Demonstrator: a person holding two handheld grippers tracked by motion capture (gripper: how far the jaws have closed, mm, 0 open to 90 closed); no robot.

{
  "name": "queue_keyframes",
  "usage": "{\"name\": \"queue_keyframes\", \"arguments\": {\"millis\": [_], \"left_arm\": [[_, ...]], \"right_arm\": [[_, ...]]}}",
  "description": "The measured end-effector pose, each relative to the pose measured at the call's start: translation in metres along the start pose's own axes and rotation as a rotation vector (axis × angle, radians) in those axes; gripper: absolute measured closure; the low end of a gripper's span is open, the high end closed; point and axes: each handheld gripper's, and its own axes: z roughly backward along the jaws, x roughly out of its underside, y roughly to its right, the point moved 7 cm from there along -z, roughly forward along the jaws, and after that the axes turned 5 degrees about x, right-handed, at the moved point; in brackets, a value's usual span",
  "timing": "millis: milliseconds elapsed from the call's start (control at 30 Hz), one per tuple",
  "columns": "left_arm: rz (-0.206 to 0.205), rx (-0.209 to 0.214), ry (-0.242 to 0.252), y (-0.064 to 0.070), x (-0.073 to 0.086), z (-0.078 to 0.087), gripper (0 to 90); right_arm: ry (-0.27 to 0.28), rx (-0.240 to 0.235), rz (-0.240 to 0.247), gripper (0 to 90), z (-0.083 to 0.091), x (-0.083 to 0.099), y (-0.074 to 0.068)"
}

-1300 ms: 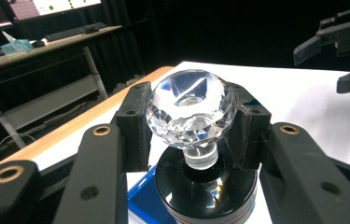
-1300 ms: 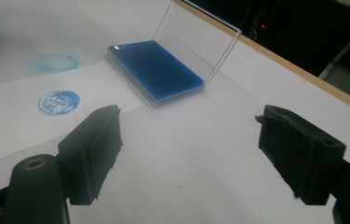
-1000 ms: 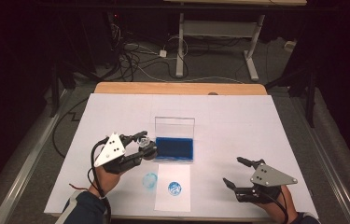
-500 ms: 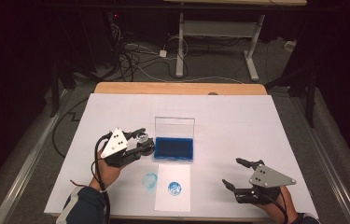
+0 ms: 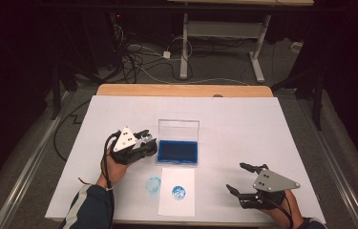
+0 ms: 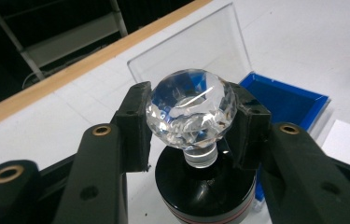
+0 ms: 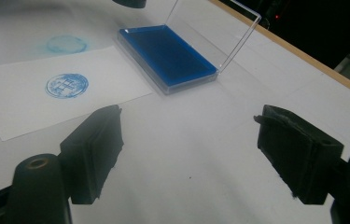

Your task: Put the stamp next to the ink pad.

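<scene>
Stamp: held in left gripper, up off the table just left of the ink pad; faceted clear knob on top, short clear neck, black round body w/ red ring below.
Left gripper: clenched on the stamp; both pads pinch the knob's sides, approx. level w/ its widest part.
Stamp feel (est.): rigid, prob. acrylic or glass knob, smooth facets = slippery; body looks dense for its size, so bottom-heavy under the pinch. Hard to crush, but could chip if dropped.
Grip point (est.): knob sides work but facets could let it rotate or slide; under the knob at the neck would lock it better, pads catching the flare. Keep it upright so the face lands flat.
Ink pad: blue tray, clear lid hinged open & standing at the far side; light plastic, likely to skid on the white sheet if pushed sideways. Press straight down, not at an angle.
Paper slip: near edge of table, just below the pad; carries one blue round print. Thin, will shift or lift w/ the stamp if ink sticks.
Stray print: faint blue ring on the white sheet, just left of the slip.
Right gripper: released, jaws wide apart, nothing between them; resting low at the table's near right, well apart from pad & slip. Free to pin the slip if needed.
</scene>
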Motion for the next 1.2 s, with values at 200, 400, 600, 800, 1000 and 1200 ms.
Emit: {"name": "queue_keyframes", "arguments": {"millis": [200,400,600,800,1000,1200], "left_arm": [[0.024,-0.006,-0.033,-0.007,0.009,-0.009,54.3],[0.020,-0.046,-0.085,-0.011,0.015,-0.019,54.2],[0.015,-0.045,-0.109,-0.010,0.019,-0.026,54.2],[0.019,-0.054,-0.107,-0.011,0.022,-0.028,54.2],[0.009,-0.057,-0.112,-0.010,0.023,-0.027,54.0],[0.010,-0.057,-0.118,-0.009,0.025,-0.025,53.8]], "right_arm": [[-0.003,0.004,-0.003,21.9,-0.001,0.001,0.001],[-0.009,-0.002,-0.002,22.0,-0.002,0.002,0.000],[-0.017,-0.013,0.001,22.2,-0.003,0.003,-0.002],[-0.025,-0.026,0.009,22.6,-0.004,0.004,-0.004],[-0.029,-0.027,0.009,22.6,-0.004,0.004,-0.004],[-0.035,-0.033,0.012,22.7,-0.004,0.005,-0.004]]}}
